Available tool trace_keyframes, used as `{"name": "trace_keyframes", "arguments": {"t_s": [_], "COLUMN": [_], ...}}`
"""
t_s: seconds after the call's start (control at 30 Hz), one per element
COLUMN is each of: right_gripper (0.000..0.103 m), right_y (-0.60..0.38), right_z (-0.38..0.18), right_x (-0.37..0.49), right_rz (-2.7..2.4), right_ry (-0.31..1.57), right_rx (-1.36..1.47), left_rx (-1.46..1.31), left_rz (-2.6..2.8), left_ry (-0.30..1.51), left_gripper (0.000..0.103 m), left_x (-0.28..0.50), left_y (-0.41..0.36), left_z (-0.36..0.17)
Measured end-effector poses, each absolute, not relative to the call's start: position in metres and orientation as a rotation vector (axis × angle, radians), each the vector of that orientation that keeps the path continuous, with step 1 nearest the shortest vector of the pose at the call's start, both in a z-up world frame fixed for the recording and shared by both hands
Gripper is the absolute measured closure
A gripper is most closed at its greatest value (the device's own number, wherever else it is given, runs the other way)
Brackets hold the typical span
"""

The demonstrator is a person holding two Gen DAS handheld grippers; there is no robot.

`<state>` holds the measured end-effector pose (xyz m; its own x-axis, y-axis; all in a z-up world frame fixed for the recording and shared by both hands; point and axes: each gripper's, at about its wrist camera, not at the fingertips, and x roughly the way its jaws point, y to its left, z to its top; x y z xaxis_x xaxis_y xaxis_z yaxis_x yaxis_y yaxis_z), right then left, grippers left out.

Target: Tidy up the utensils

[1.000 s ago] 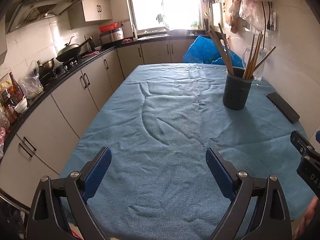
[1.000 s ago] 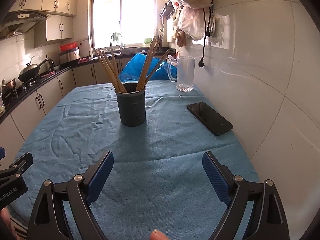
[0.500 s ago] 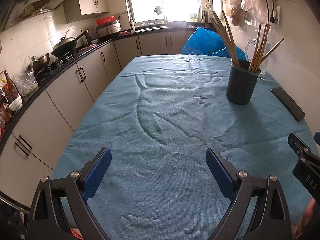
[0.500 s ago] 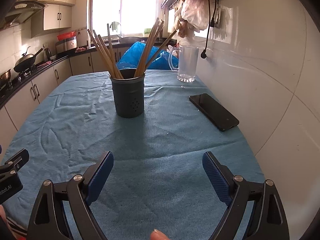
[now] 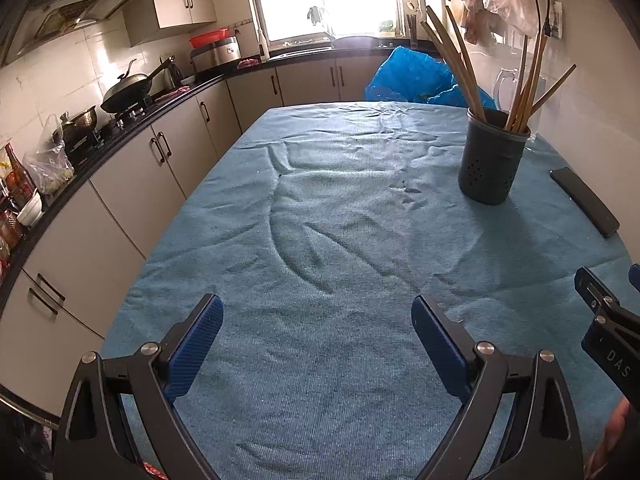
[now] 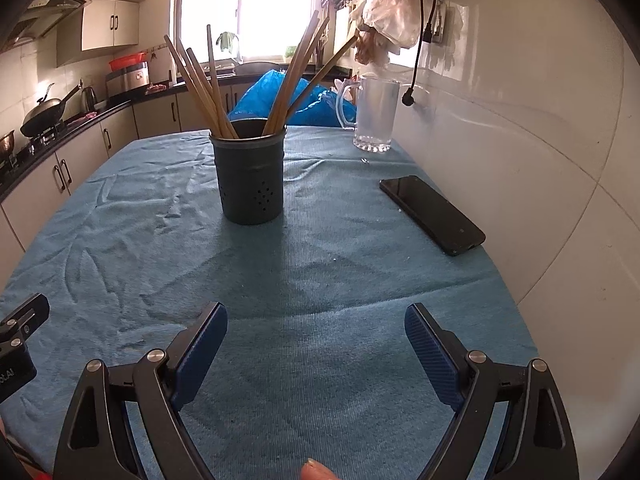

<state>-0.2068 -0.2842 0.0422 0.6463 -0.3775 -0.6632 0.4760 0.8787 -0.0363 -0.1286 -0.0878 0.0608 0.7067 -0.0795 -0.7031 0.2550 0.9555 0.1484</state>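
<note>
A dark perforated utensil holder (image 6: 251, 174) stands upright on the blue tablecloth (image 6: 320, 264), with several wooden chopsticks (image 6: 200, 80) fanned out of it. In the left wrist view the holder (image 5: 492, 160) is at the far right. My left gripper (image 5: 316, 328) is open and empty over the cloth, well short of the holder. My right gripper (image 6: 316, 336) is open and empty, facing the holder from the near side. Part of the right gripper shows at the right edge of the left wrist view (image 5: 608, 328).
A black phone (image 6: 432, 214) lies right of the holder near the tiled wall. A glass jug (image 6: 374, 114) stands behind it. A blue bag (image 6: 280, 96) is beyond the table's far end. Kitchen cabinets and a stove with a wok (image 5: 128, 88) run along the left.
Both grippers have moved forward and lower over the table, so the holder looks larger and closer. Both stay open and empty.
</note>
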Motion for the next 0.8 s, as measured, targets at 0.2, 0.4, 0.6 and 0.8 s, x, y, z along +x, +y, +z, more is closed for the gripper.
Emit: {"name": "trace_keyframes", "arguments": {"t_s": [0.2, 0.4, 0.6, 0.8], "right_gripper": [0.010, 0.010, 0.010, 0.010], "right_y": [-0.2853, -0.2861, -0.2855, -0.2847], "right_z": [0.0409, 0.0394, 0.0387, 0.0373], "right_x": [-0.2052, -0.2053, -0.2054, -0.2053], "right_rz": [-0.488, -0.488, -0.485, -0.488], "right_ry": [0.725, 0.729, 0.730, 0.735], "right_rx": [0.147, 0.151, 0.148, 0.148], "left_rx": [0.250, 0.253, 0.246, 0.246], "left_rz": [-0.192, -0.192, -0.192, -0.199], "left_ry": [0.778, 0.787, 0.794, 0.798], "left_gripper": [0.009, 0.009, 0.009, 0.009], "left_x": [-0.1265, -0.1266, -0.1266, -0.1272], "left_y": [-0.0898, -0.0903, -0.0884, -0.0875], "left_z": [0.0578, 0.0561, 0.0552, 0.0532]}}
